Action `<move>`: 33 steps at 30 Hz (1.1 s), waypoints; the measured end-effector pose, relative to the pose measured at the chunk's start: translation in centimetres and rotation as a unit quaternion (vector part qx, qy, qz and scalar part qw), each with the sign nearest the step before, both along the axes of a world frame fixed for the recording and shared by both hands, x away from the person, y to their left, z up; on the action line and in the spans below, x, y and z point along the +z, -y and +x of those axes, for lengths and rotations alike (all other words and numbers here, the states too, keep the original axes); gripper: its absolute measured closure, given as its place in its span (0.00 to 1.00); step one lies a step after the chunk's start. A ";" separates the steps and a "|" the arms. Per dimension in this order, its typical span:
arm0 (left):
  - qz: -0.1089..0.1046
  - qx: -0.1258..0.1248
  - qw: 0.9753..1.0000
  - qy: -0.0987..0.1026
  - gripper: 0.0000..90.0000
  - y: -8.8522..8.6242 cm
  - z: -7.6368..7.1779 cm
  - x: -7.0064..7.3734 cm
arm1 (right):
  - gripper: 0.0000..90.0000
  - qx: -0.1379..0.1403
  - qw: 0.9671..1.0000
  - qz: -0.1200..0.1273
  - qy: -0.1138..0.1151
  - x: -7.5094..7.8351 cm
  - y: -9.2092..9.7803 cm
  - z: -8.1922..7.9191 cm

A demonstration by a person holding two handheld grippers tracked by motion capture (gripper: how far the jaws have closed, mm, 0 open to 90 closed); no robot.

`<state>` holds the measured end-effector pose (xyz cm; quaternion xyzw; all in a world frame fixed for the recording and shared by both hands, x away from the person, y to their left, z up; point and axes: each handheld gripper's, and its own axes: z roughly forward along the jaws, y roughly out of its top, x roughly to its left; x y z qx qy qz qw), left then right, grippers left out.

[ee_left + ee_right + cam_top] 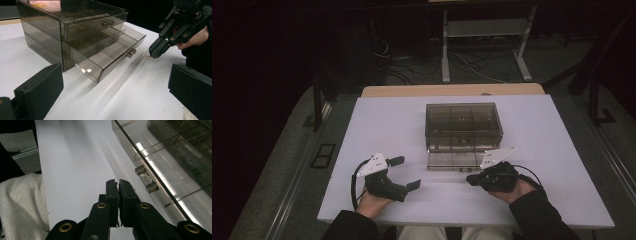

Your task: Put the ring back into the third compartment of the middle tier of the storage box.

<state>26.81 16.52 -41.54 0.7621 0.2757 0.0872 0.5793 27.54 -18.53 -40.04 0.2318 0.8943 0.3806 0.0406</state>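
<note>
Drawer unit: the smoky clear drawer unit [464,125] sits mid-table on the white table [377,120], its bottom drawer [110,58] pulled out toward you, the top drawer [92,26] pushed in.
Small object: a tiny pale piece [145,56] lies on the table by the open drawer's handle [131,52], at your right jaws' tip; whether it is pinched, you cannot tell.
Right gripper: your right gripper [117,185] points at the handle, jaws pressed together.
Left gripper: your left gripper [404,172] rests front-left, jaws spread wide, holding nothing.

High overhead forward-down view; both claw cameras close on drawer box [464,127].
</note>
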 end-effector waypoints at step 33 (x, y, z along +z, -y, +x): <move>-0.001 0.001 1.000 0.000 0.00 0.0 0.0 0.0 | 0.95 -0.026 0.999 0.033 0.030 2.2 2.5 0.5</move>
